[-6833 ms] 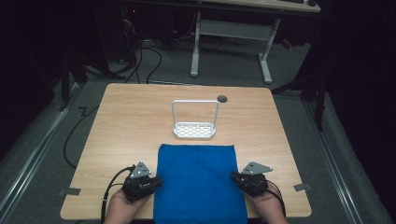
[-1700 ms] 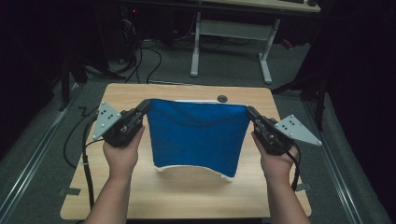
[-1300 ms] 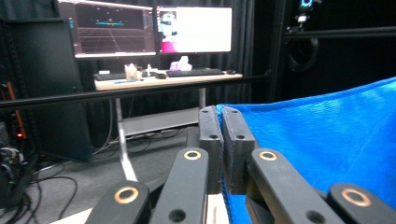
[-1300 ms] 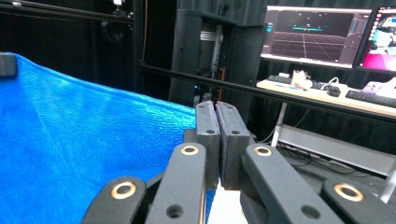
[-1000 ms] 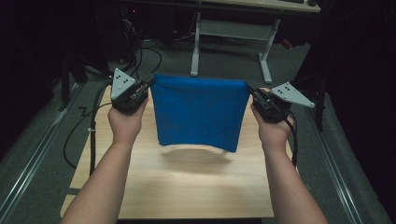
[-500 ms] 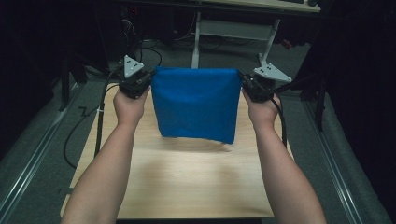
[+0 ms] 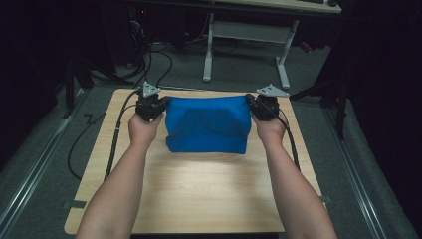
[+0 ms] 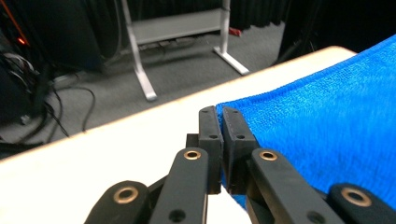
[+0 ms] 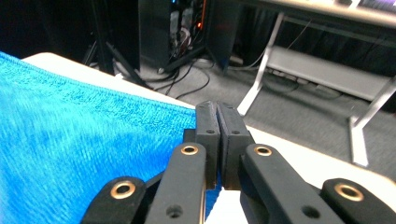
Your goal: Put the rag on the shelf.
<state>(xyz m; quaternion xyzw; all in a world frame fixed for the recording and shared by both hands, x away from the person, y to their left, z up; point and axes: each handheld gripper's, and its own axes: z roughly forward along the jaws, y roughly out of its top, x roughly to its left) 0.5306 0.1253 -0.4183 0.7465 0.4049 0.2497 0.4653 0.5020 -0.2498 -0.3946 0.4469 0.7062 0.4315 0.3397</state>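
A blue towel [image 7: 206, 124] hangs stretched between my two grippers over the far half of the wooden table [image 7: 199, 194]. Its lower edge rests on the wood. My left gripper [image 7: 158, 107] is shut on the towel's top left corner. The left gripper view shows the black jaws [image 8: 219, 114] pinching the blue terry cloth [image 8: 327, 140] close above the table's far edge. My right gripper [image 7: 256, 105] is shut on the top right corner. In the right gripper view those jaws [image 9: 217, 109] clamp the towel's hem [image 9: 70, 140]. The towel hides whatever stands behind it.
Both forearms [image 7: 124, 179] reach across the table from its near edge. Beyond the far edge, a white desk frame [image 7: 244, 50] stands on grey carpet. Black cables [image 7: 149, 59] lie on the floor at the far left. Gripper cables [image 7: 115, 144] trail over the table's sides.
Both grippers have carried the towel away from the person and downward. It hung in the air above the table before; now its lower edge lies on the wood near the far edge.
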